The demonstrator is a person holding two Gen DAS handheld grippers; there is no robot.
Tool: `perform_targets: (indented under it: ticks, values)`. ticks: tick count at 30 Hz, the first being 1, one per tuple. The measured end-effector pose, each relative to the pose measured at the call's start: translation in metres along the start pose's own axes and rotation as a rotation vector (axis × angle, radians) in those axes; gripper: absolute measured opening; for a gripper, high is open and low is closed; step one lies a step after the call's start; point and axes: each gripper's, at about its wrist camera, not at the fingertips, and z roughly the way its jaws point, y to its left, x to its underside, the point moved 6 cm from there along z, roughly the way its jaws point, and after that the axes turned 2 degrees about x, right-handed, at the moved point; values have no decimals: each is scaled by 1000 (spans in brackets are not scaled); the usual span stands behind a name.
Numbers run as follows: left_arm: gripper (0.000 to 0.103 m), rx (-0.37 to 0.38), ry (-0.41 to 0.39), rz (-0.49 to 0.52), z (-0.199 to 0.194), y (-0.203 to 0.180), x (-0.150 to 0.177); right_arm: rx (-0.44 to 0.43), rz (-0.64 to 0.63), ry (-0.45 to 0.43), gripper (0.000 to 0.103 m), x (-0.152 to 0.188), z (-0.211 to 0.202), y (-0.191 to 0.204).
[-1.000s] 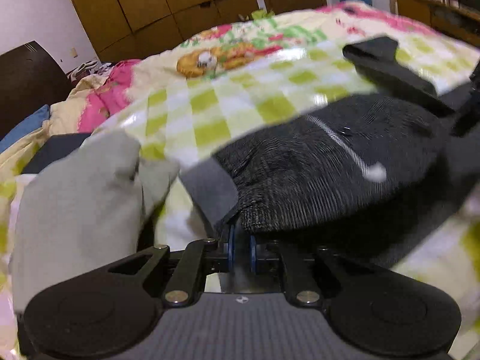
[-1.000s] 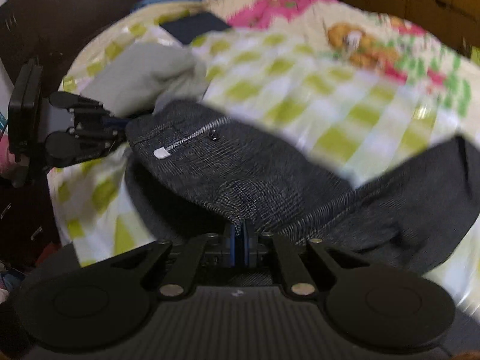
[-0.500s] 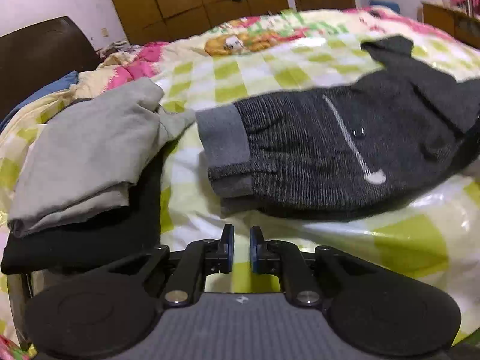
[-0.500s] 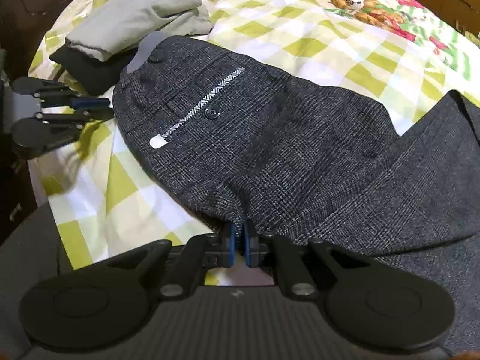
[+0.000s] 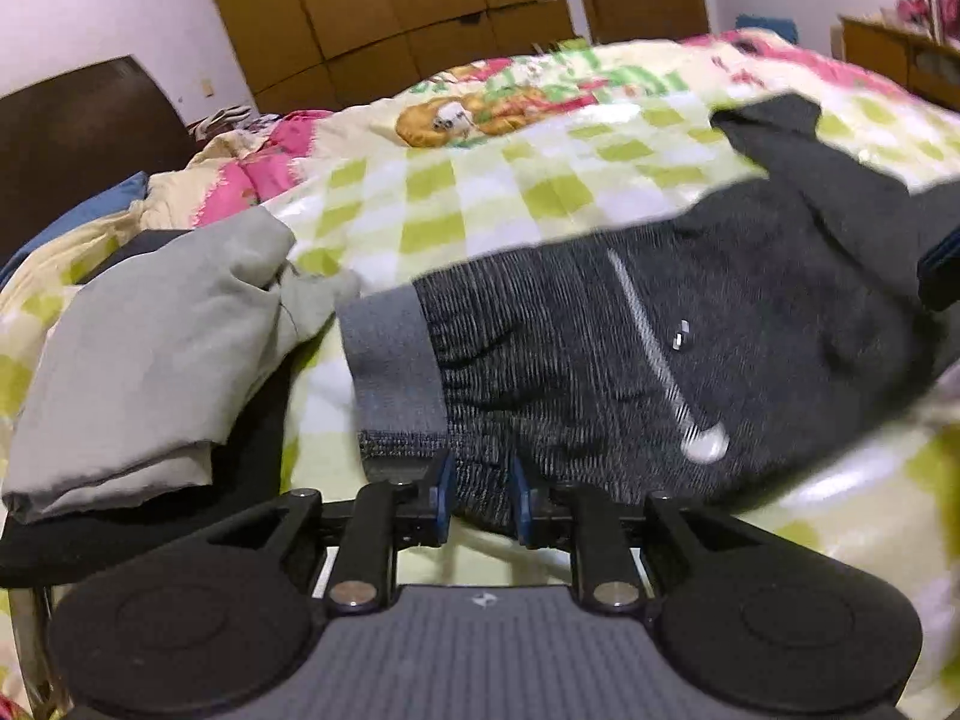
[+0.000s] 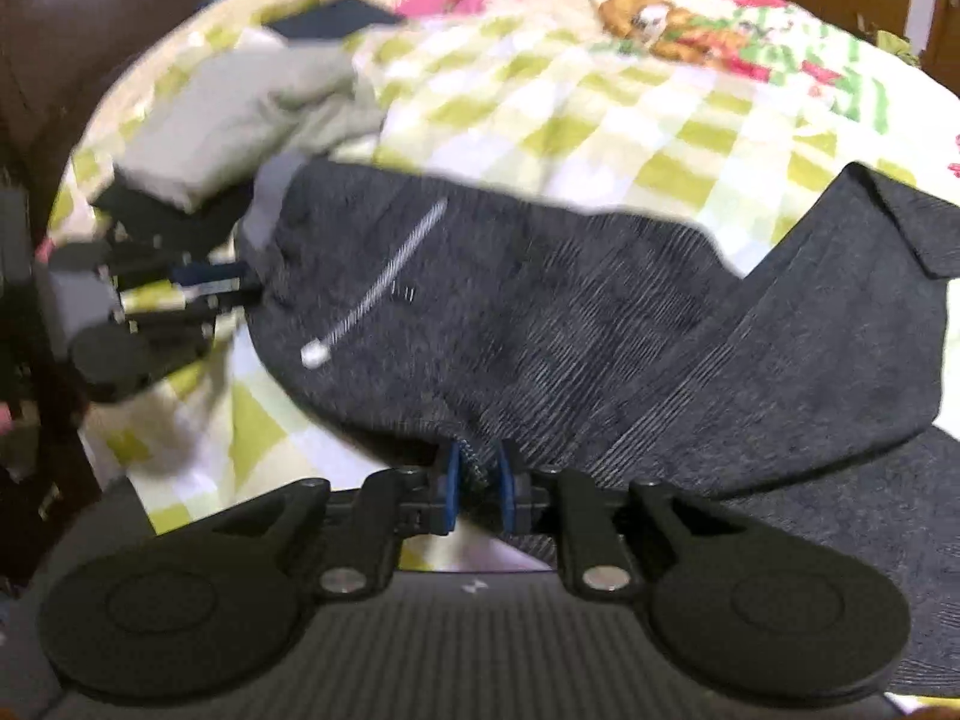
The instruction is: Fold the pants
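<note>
Left hand-held gripper: low centre of the left wrist view, jaws opening, blue pads set a little apart. The near edge of the pants lies between the pads, just right of the grey waistband. Pads appear to stand clear of the cloth rather than press it; blur prevents certainty.

Right hand-held gripper: low centre of the right wrist view, jaws opening likewise. A small tuck of dark fabric sits between its pads, near where the legs branch off.

Pants, position: spread across the checked bedspread on the bed, filling the centre and right of both views. Pocket trim and button face up. One leg runs to the right of the right wrist view, its end turned over.

Neighbouring items: grey folded garment on a black one, at the left of the left wrist view, just beside the waistband.

Risk 1: cloth snagging on a pad as the jaws part. Cause: the edge remains between the pads; any withdrawal before it drops free would drag the laid fabric and spoil its lie.

Risk 2: uneven fold. Cause: waistband end looks bunched and rumpled; if not smoothed, the next fold would set creases in.

Risk 3: disturbing the finished pile. Cause: the waistband lies close to it, and a leftward sweep could catch it.

Risk 4: misjudged regrasp. Cause: both views are motion-blurred, so edges are hard to place.
</note>
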Motion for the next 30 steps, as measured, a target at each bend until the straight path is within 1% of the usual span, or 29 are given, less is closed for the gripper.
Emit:
perform_targets:
  ticks: [2,3,5,8,9,11,14,16,18,20,21,22,24,27,30]
  values:
    - [34,-12,-14,4,-7,-3,-7,2,41,-25,27,-7,-9,-14]
    - [34,-18,-22,17,-9,-7,-11,8,65,-38,28,-10,-14,-23]
    - [34,-1,-34,42,-14,-18,-21,22,107,-58,28,-16,-20,-42]
    - [35,76,-56,74,-16,-43,-39,103,139,-77,29,-26,-19,-75]
    - [35,118,-59,74,-15,-56,-45,118,161,-84,32,-29,-17,-87]
    - [40,203,-58,85,-9,-82,-54,134,235,-98,37,-37,-9,-119]
    - [40,284,-47,98,6,-117,-65,168,309,-119,39,-54,6,-168]
    - [40,327,-34,98,19,-138,-72,193,356,-139,39,-68,18,-204]
    - [40,347,-25,100,32,-153,-78,224,437,-166,39,-77,28,-242]
    - [40,364,-12,93,45,-163,-84,279,502,-193,39,-84,40,-279]
    - [40,372,-3,87,51,-167,-87,301,499,-202,39,-87,45,-292]
    - [40,377,6,84,58,-170,-91,334,464,-203,39,-91,52,-301]
    - [40,386,15,84,67,-173,-96,400,352,-184,39,-98,67,-308]
    - [42,392,32,87,74,-177,-103,428,218,-157,39,-107,86,-306]
    - [44,392,47,91,79,-181,-104,477,97,-126,38,-116,104,-307]
